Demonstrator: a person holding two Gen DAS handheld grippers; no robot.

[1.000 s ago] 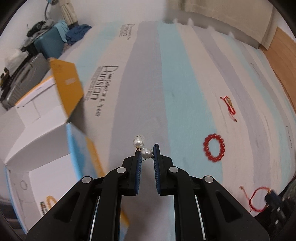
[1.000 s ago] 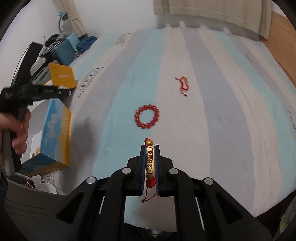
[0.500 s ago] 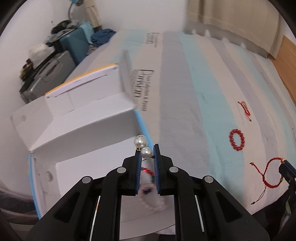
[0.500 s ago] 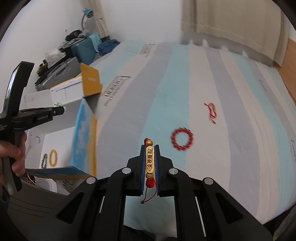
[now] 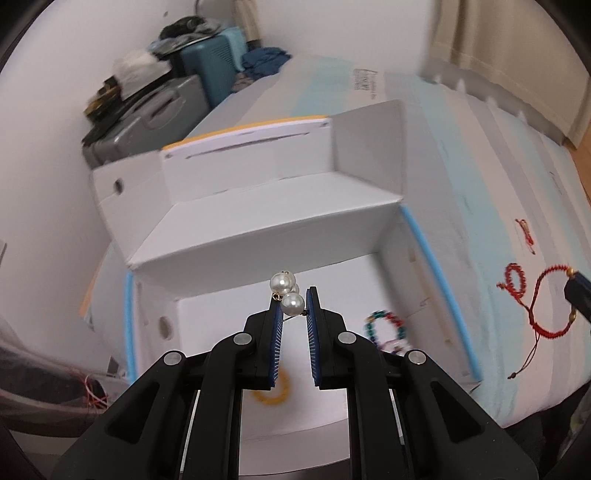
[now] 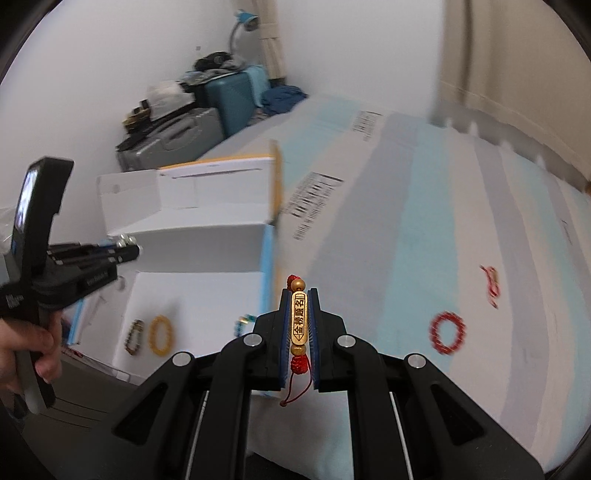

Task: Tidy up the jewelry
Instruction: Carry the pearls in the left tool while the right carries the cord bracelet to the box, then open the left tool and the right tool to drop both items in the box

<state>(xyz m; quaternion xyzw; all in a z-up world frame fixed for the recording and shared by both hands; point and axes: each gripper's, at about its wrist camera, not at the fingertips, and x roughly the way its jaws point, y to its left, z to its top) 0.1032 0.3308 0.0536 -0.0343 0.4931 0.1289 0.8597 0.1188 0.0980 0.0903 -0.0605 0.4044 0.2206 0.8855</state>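
Over the open white box [image 5: 229, 424], the left gripper [image 5: 293, 314] pinches a pearl earring [image 5: 288, 295] between its fingers. Only the right wrist view shows the right gripper [image 6: 299, 321] clamped on a gold charm [image 6: 298, 317], and a dark bracelet [image 6: 135, 336] in the box.

A striped bed [image 6: 424, 229] in pale blue, grey and white fills the right-wrist view. At 11 o'clock stand a grey suitcase [image 6: 173, 136] and a teal suitcase [image 6: 236, 99], a blue lamp [image 6: 245, 20] above them. Curtains [image 6: 517, 55] hang at 2 o'clock.

Multicoloured bracelet [image 5: 386, 328] blurred, partly behind finger; yellow bracelet [image 5: 271, 387] mostly hidden, perhaps beaded.
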